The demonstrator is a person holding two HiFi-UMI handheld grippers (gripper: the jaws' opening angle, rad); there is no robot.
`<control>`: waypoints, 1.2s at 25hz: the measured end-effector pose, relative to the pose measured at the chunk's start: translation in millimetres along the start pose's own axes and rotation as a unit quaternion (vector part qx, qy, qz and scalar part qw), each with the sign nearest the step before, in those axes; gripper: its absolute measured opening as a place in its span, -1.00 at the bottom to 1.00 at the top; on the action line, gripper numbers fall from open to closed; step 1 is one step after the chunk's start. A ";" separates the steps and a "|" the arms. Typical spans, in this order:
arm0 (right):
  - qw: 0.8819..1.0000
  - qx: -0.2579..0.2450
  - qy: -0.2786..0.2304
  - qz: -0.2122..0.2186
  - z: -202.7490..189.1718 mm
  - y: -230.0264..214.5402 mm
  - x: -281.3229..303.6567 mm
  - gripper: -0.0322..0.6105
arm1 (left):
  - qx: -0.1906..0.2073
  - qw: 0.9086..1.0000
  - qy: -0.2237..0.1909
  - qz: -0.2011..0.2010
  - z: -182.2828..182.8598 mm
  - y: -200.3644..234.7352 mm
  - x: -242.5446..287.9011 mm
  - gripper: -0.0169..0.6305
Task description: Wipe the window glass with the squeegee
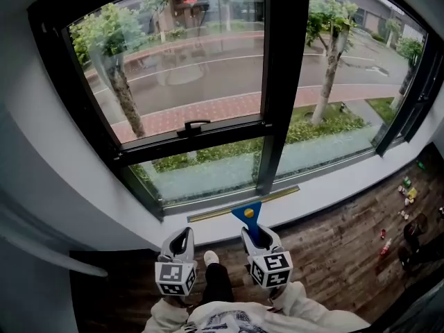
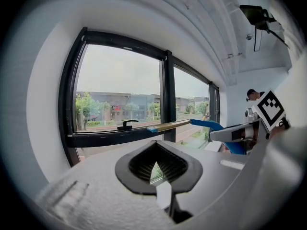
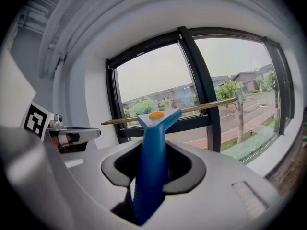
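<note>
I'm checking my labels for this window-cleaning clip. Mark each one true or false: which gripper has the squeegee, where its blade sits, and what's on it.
1. The right gripper is shut on the blue handle of the squeegee. True.
2. The left gripper grips the squeegee too. False: its fingers are together with nothing between them, and it sits beside the right one.
3. The blade is at the top of the window. False: it is low, near the bottom frame.
4. An orange dot marks the squeegee's head. True.
</note>
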State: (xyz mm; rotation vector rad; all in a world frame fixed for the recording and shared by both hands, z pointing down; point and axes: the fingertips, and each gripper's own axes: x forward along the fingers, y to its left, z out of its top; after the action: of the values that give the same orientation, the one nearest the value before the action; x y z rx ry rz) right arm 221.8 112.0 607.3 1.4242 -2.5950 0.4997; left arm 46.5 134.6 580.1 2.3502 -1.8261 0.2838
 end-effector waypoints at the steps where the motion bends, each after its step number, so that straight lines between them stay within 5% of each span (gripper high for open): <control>1: 1.000 -0.001 0.001 -0.002 4.7 -4.2 16.8 -0.49 | 0.000 1.000 0.001 -0.002 0.6 9.4 15.3 -0.94; 7: 1.000 -0.015 -0.014 -0.012 64.5 -19.8 130.3 -0.49 | -0.001 1.000 0.004 -0.024 30.5 78.0 118.5 -0.94; 15: 0.988 -0.068 -0.136 -0.039 222.6 -23.9 269.2 -0.49 | 0.017 0.996 -0.072 -0.048 159.0 178.7 229.5 -0.95; 21: 0.964 -0.152 -0.218 -0.026 351.9 -22.9 300.0 -0.49 | 0.045 0.988 -0.135 -0.053 272.6 194.9 275.7 -0.95; 26: 0.946 -0.142 -0.290 -0.011 454.5 -24.5 311.4 -0.49 | 0.082 0.977 -0.193 -0.021 365.3 198.0 291.4 -0.95; 30: 0.939 -0.125 -0.322 0.001 515.5 -28.3 318.2 -0.49 | 0.088 0.973 -0.209 -0.033 419.9 190.6 296.9 -0.95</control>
State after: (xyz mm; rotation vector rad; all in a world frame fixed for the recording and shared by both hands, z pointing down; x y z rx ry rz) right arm 92.0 -336.1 219.8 1.7021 -2.9777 -0.3624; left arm -43.4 -290.0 244.8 2.7568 -1.9562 -0.0695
